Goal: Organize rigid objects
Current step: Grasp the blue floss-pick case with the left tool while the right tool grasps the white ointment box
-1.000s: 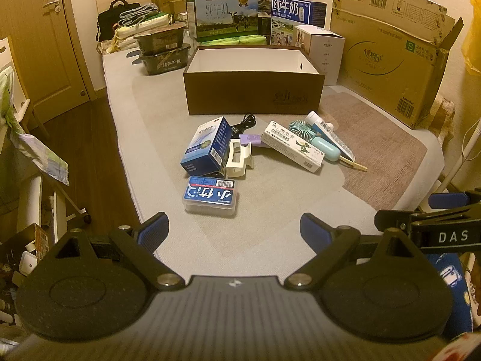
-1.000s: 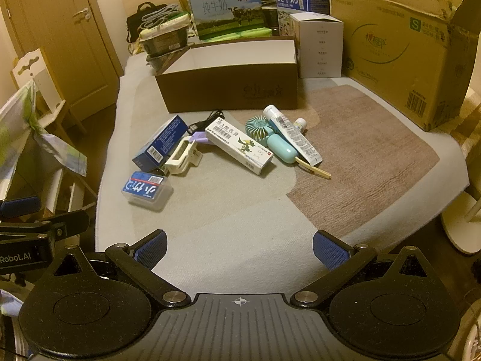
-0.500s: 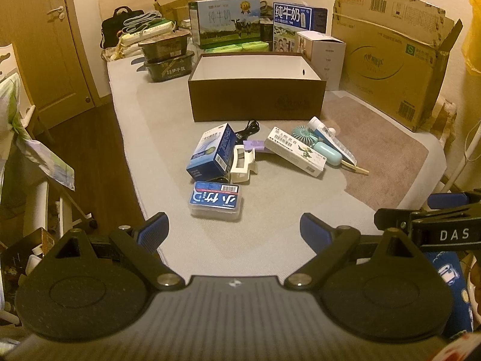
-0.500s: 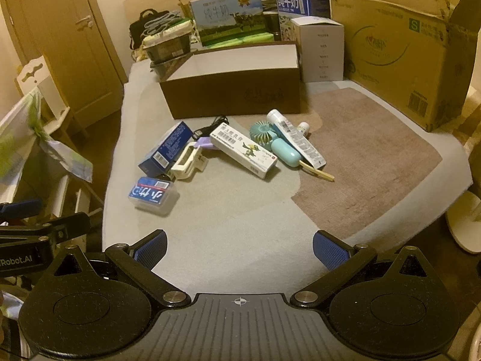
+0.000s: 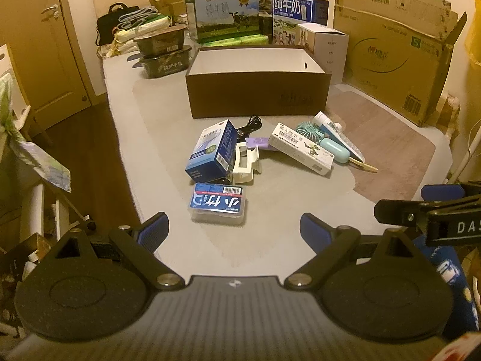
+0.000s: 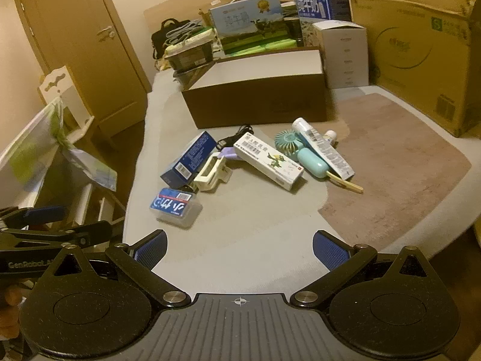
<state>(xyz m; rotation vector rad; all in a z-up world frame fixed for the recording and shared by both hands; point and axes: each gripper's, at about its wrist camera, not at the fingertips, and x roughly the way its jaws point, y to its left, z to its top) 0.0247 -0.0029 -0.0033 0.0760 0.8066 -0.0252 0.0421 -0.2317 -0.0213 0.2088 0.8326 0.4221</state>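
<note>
An open brown box [image 5: 258, 96] [image 6: 258, 105] with a white inside stands mid-table. In front of it lies a loose pile: a clear case with a blue label [image 5: 219, 204] [image 6: 176, 207], a blue carton [image 5: 212, 152] [image 6: 189, 159], a cream clip [image 5: 245, 164] [image 6: 212, 173], a long white carton [image 5: 300, 149] [image 6: 269, 161], a teal hand fan [image 5: 318, 138] [image 6: 297, 150], a tube [image 5: 338, 137] [image 6: 323, 149] and a black cable [image 5: 251, 126]. My left gripper [image 5: 233, 233] is open, just short of the clear case. My right gripper [image 6: 239, 246] is open over bare table.
Milk cartons [image 5: 225, 15], stacked dark trays [image 5: 163, 49], a white carton [image 5: 326, 45] and a large cardboard box [image 5: 393, 57] line the back and right. A brown mat [image 6: 396, 174] covers the table's right part. A door [image 6: 84, 45] and a rack [image 6: 45, 156] stand left.
Both grippers have moved forward toward the pile, so the objects look larger and nearer. The right view has swung a little leftward. No object has moved.
</note>
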